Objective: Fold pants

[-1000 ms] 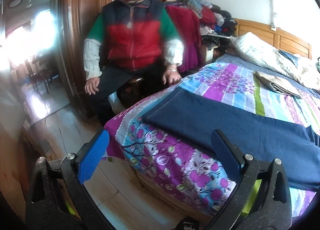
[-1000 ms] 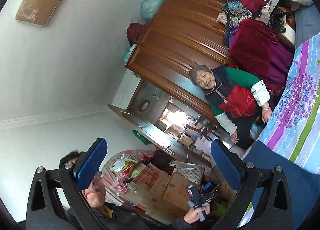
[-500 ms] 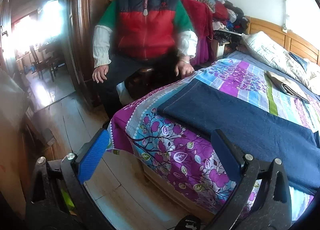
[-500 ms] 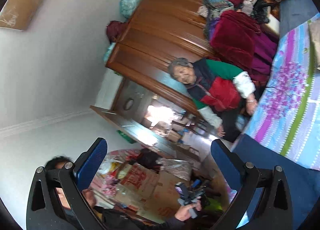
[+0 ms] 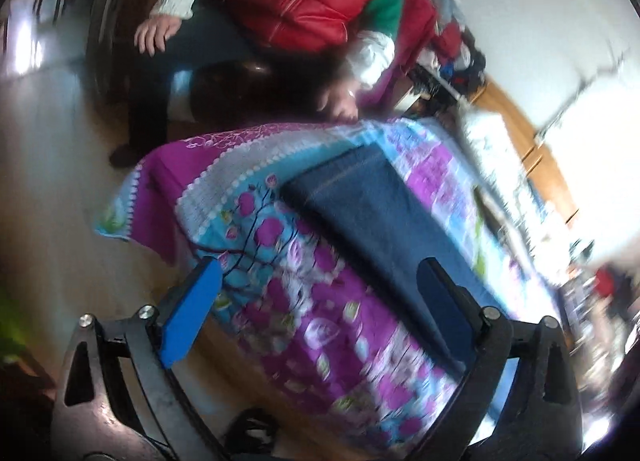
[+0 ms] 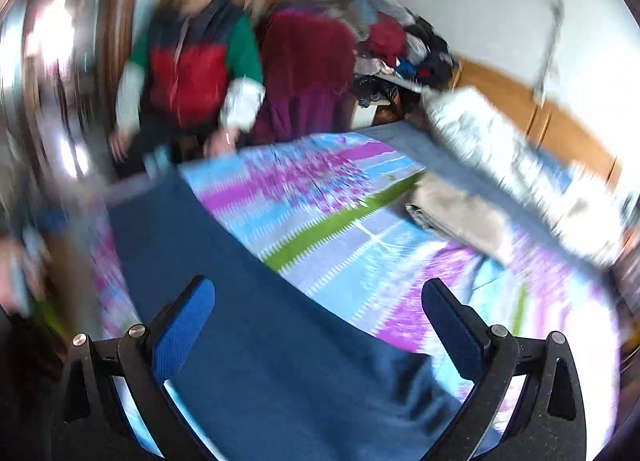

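Note:
Dark blue pants lie flat along a bed with a purple, blue and green floral cover. Their hem end sits near the bed's foot corner in the left wrist view. My left gripper hovers open above that corner, nothing between its blue pads. In the right wrist view the pants stretch from lower right to upper left, and my right gripper hangs open over them, holding nothing. Both views are blurred by motion.
A person in a red, green and navy vest sits at the bed's far side, one hand by the cover's edge. Folded beige cloth and a white quilt lie near the wooden headboard. Clothes are piled beyond; wooden floor lies left.
Both cameras have swung sharply down toward the bed. The right view turned from the ceiling and wardrobe to the pants; the left view tilted and closed on the bed's foot corner. Both grippers stayed open.

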Motion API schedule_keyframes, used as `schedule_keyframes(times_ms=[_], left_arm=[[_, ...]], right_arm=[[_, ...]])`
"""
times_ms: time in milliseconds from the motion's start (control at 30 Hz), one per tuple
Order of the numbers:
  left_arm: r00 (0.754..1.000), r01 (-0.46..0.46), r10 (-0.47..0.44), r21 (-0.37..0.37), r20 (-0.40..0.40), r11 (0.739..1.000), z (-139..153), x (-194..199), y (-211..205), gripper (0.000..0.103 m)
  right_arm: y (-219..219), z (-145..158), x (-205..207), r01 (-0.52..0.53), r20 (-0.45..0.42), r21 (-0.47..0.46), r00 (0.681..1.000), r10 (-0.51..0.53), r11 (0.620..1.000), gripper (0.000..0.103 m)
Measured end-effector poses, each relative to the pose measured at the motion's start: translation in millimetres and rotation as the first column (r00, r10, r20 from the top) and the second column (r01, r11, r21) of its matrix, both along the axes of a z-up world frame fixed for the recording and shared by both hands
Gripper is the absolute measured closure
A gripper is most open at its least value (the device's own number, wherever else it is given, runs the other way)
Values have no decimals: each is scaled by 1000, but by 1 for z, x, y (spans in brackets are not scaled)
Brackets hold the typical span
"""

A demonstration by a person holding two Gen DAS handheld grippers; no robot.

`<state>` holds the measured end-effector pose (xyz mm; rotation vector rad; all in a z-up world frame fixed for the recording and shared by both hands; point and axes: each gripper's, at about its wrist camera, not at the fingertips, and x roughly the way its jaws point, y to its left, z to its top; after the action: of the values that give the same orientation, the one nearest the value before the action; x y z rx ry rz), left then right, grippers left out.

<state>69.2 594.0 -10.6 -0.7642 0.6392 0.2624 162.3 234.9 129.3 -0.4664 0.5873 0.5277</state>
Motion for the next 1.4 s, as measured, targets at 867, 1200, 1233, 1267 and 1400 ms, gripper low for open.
schedule_keyframes(times_ms=[867,1200,1233,1267,1400], left_arm=[[998,59,-57,-202,20,978,-56,96,15,78],[954,270,-300,352,32,896,58,128,-101,97],[933,316,-358,408,30,857,71,132,-127,97],[909,359,-417,451,31,817,85,133,-154,97],[799,489,-601,564,16,665,115,127,-253,97]], right_arm=[[18,-79,-11,-6,-222,-34,975,-2,999,9],[-120,-66,3,327,-278,151,920,-277,933,39],[-137,-65,4,357,-276,158,911,-306,921,39],[-154,-64,3,387,-277,171,901,-333,906,39],[-228,-63,-4,511,-299,245,848,-437,824,39]])
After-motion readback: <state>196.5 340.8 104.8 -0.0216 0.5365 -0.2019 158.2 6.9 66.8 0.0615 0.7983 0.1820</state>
